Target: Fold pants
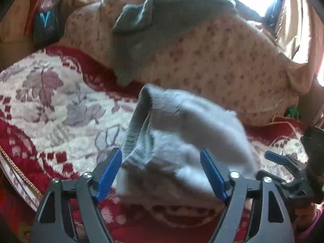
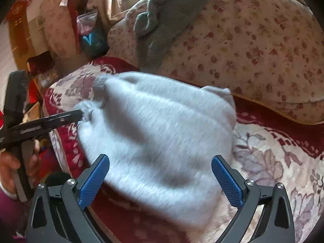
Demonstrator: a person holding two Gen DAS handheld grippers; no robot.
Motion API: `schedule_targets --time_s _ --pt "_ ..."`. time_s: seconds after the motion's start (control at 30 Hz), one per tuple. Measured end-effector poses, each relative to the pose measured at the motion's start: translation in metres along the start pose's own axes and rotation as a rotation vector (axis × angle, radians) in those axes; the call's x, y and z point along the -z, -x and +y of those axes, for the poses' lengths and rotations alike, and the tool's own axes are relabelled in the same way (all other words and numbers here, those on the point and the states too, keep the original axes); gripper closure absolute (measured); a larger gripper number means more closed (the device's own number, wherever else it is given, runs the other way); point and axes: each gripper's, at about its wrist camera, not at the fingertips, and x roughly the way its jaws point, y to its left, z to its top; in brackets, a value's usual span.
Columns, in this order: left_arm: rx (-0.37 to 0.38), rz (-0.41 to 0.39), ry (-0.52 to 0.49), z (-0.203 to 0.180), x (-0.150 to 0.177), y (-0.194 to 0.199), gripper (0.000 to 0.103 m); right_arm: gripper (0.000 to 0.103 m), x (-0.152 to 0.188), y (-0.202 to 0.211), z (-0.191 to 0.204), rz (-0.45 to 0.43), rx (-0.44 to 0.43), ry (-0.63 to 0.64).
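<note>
Floral cushion (image 2: 253, 46) blocks far side; grey pants (image 2: 154, 133) fill middle; bare blanket (image 1: 50, 101) left gives passage.

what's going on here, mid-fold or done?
Hard to tell. A person with a handheld gripper in each hand is working on light grey pants, which lie bunched and doubled over on the red floral blanket. The left gripper and right gripper both have jaws spread wide, with the fabric between them but not clamped. A darker grey garment lies draped over the floral bedding roll behind.
</note>
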Motion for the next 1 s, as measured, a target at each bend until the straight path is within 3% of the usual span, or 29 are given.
schedule_targets --time_s 0.2,0.43,0.53,0.67,1.0 --pt "-0.013 -0.057 -0.060 -0.030 -0.012 -0.002 0.021 0.000 -0.037 -0.011 -0.009 -0.011 0.022 0.011" --pt "-0.099 -0.018 -0.113 -0.042 0.004 -0.034 0.021 0.000 -0.070 -0.052 -0.013 0.024 -0.019 -0.017" --pt "-0.134 0.023 -0.099 -0.032 0.015 -0.045 0.021 0.002 -0.074 -0.069 -0.003 0.011 0.019 0.039" --pt "-0.113 0.062 -0.047 -0.013 0.026 -0.056 0.021 0.010 -0.082 -0.095 -0.001 0.002 0.089 0.047" --pt "-0.101 0.036 -0.031 -0.010 0.024 -0.065 0.018 0.006 -0.091 -0.143 -0.018 0.103 0.120 -0.019"
